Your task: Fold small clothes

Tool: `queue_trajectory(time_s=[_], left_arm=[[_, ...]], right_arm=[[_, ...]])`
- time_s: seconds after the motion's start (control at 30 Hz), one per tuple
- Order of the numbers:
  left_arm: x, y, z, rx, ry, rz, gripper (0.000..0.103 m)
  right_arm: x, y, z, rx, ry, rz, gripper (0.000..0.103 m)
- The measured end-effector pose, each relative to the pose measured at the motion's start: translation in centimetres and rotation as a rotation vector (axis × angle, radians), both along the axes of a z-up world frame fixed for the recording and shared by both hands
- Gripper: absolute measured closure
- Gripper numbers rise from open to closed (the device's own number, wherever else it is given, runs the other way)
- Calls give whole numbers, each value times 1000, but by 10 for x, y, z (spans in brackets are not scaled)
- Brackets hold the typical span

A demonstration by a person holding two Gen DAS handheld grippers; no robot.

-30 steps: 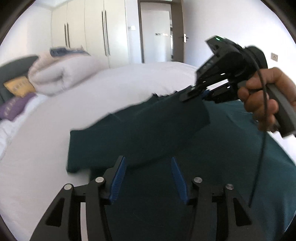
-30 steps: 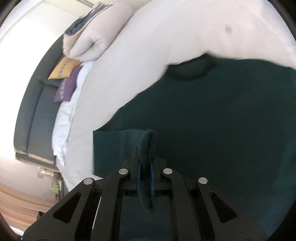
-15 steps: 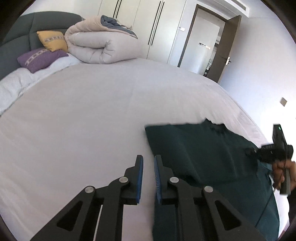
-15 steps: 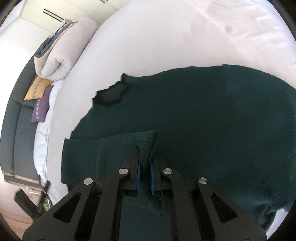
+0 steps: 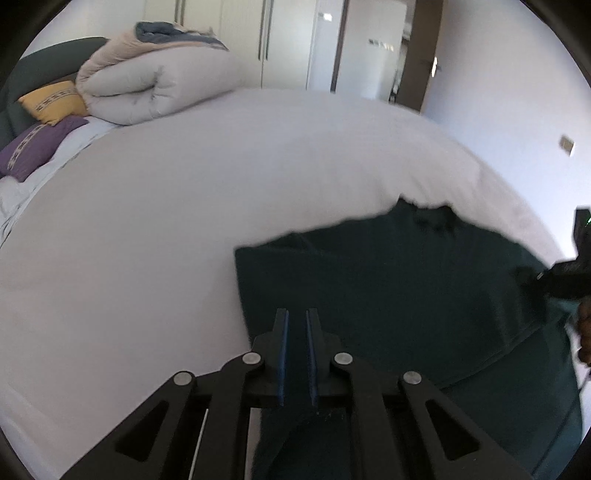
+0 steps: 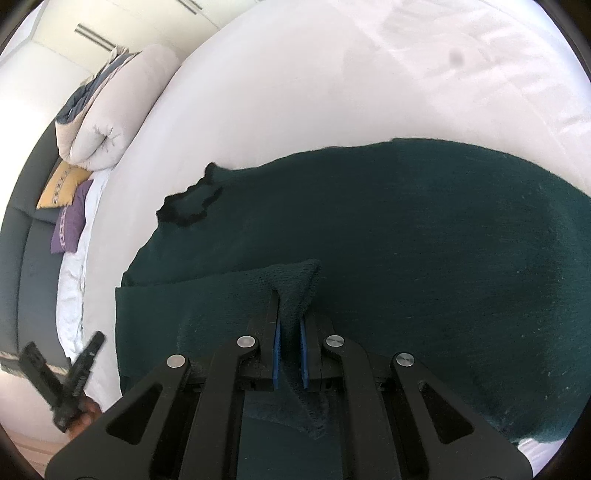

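Note:
A dark green knit sweater [image 6: 424,229] lies spread on the white bed [image 6: 295,92], its neckline [image 6: 192,206] toward the pillows. My right gripper [image 6: 291,314] is shut on a raised fold of the sweater [image 6: 299,280], held low over the sweater's body. In the left wrist view it shows at the far right edge [image 5: 535,277], in a hand [image 5: 585,332]. My left gripper [image 5: 295,317] is shut with nothing pinched between its blue pads. It hovers over the sweater's [image 5: 406,288] left part. The right wrist view shows the left gripper [image 6: 94,343] beside the sweater's left edge.
A rolled beige duvet [image 5: 147,85], a yellow pillow [image 5: 51,101] and a purple pillow [image 5: 33,151] lie at the dark headboard end. White wardrobes [image 5: 258,33] and a doorway [image 5: 369,48] stand beyond the bed. Bare sheet [image 5: 147,240] stretches left of the sweater.
My left gripper closed from open, swung left off the sweater, then came back over its left edge. My right gripper carried the pinched fold lower over the sweater's body.

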State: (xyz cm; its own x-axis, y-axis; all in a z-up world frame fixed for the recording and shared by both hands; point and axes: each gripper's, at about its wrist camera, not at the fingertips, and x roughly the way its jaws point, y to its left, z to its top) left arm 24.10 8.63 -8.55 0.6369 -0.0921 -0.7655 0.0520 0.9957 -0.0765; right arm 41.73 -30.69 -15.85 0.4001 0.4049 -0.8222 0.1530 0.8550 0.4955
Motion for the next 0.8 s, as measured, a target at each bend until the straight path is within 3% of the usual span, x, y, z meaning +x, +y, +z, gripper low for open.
queue_trajectory(time_s=[0.1, 0.27, 0.5, 0.67, 0.8], left_arm=[[9, -4, -28, 44, 76, -10, 94], [4, -6, -31, 73, 46, -33, 93], [4, -16, -34, 137, 35, -49, 93], [5, -20, -40, 166, 17, -61, 93], [4, -21, -42, 162, 12, -61, 93]], right_arm=[[-20, -19, -8, 39, 2, -14, 95], [-39, -31, -15, 116, 43, -31, 92], [-61, -26, -15, 51, -17, -4, 92], [-57, -45, -17, 14, -42, -75, 97], [-64, -53, -22, 76, -70, -98, 97]])
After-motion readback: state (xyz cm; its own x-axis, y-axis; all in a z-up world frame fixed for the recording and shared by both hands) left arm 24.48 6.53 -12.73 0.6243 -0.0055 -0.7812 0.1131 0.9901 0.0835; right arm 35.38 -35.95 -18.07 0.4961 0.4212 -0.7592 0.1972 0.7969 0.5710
